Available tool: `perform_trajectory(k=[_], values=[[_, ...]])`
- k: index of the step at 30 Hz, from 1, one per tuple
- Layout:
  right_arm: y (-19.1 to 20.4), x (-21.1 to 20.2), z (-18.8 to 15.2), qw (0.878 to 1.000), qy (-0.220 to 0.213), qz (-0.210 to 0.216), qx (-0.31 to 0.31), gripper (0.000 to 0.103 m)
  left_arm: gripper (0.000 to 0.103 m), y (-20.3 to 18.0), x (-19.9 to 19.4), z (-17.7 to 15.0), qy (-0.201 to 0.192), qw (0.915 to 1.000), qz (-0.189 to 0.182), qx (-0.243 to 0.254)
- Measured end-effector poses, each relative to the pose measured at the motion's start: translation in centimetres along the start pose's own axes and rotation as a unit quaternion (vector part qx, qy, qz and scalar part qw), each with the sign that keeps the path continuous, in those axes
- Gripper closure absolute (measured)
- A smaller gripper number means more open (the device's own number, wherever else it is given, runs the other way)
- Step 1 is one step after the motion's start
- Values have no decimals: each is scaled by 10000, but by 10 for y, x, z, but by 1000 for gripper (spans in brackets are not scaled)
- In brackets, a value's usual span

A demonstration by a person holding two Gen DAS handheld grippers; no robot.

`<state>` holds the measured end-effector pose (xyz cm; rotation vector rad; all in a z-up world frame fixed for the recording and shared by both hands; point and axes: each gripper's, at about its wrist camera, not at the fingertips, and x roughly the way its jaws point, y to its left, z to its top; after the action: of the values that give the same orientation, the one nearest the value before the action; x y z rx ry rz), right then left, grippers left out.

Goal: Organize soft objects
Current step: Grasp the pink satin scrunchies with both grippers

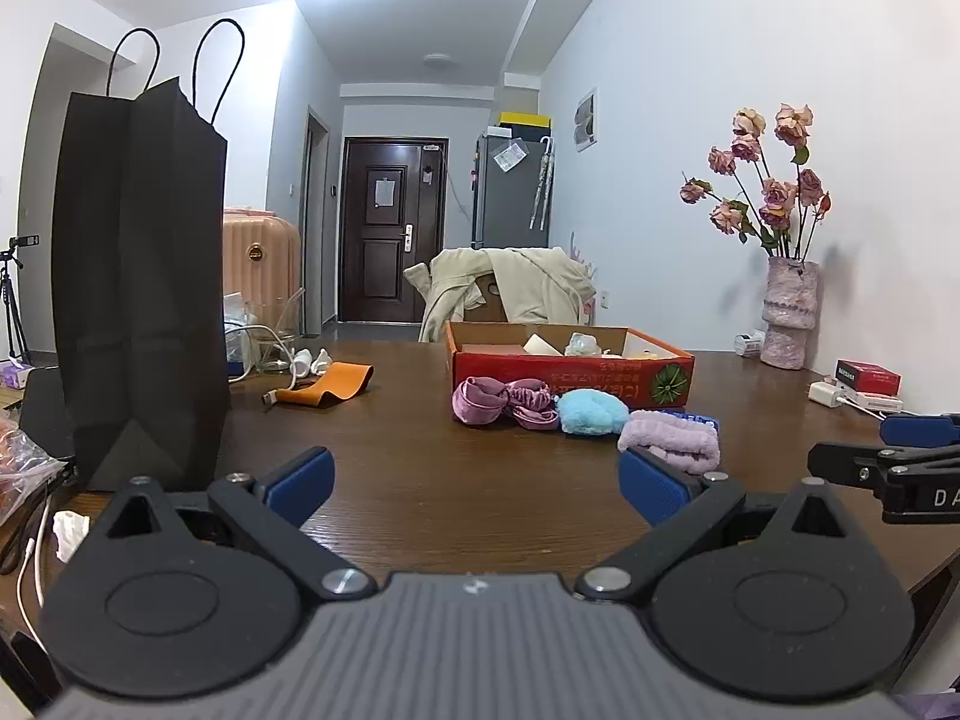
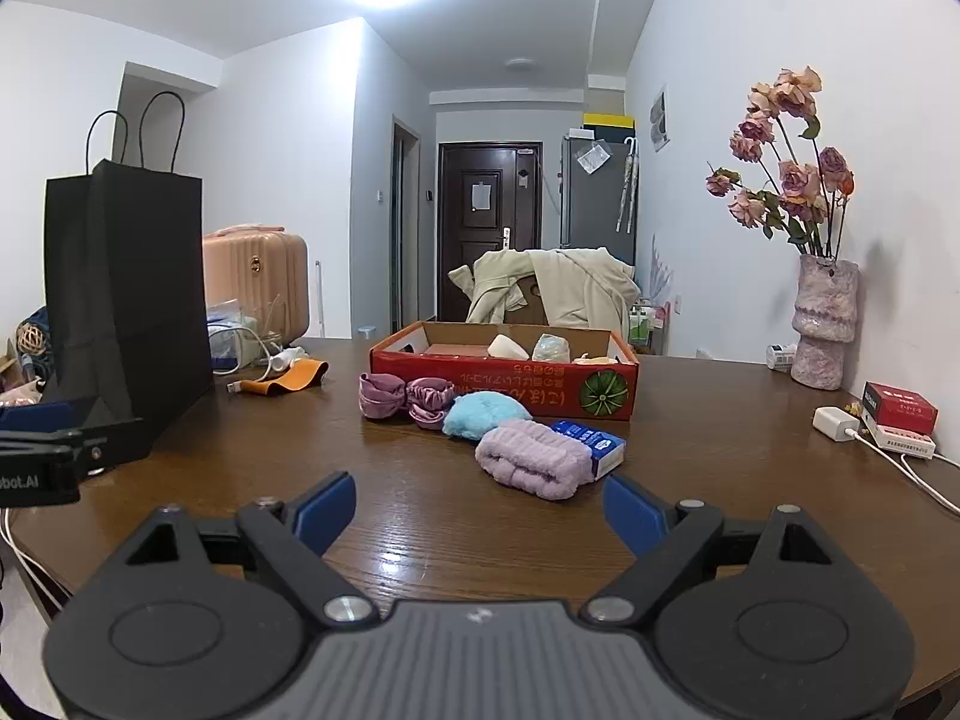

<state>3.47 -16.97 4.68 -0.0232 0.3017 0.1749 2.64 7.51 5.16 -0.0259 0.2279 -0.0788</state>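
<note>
Only partly visible: contents of the shallow red cardboard box (image 2: 504, 381), hidden behind its printed front wall near the tabletop's (image 2: 420, 516) far edge. Lined up in front: glossy mauve satin scrunchies (image 2: 405, 399), fluffy blue puff (image 2: 483, 414), ribbed lilac towelling roll (image 2: 534, 459) against a blue packet (image 2: 591, 444). Left gripper (image 1: 477, 483) and right gripper (image 2: 477, 510) spread wide, empty, over bare wood-grain
</note>
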Motion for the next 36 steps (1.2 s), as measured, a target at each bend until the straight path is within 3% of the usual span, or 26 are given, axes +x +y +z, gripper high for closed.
perform_trajectory(k=[11, 17, 20, 22, 27, 30, 33, 36], values=[[-2, 4, 0, 9999, 79, 85, 90, 13, 0, 1, 5, -1, 70, 10000, -20, -65], [-7, 31, 6, 9991, 233, 207, 288, 16, 0, 12, 29, 5, 135, 9995, -74, -285], [-12, 72, 24, 9980, 296, 407, 387, 20, 0, 22, 70, 21, 364, 9984, -71, -423], [-15, 105, 37, 9963, 407, 591, 480, 33, 0, 27, 103, 35, 402, 9978, -112, -510], [-15, 210, 74, 9910, 807, 861, 626, 53, 24, 39, 208, 64, 836, 9925, -414, -786], [-13, 276, 90, 9866, 1137, 972, 650, 64, 31, 45, 272, 66, 1089, 9902, -375, -786], [-10, 331, 94, 9847, 1365, 874, 636, 70, 30, 48, 318, 59, 1176, 9891, -337, -816], [-6, 366, 90, 9820, 1546, 932, 551, 71, 32, 57, 349, 45, 1434, 9818, -609, -1083]])
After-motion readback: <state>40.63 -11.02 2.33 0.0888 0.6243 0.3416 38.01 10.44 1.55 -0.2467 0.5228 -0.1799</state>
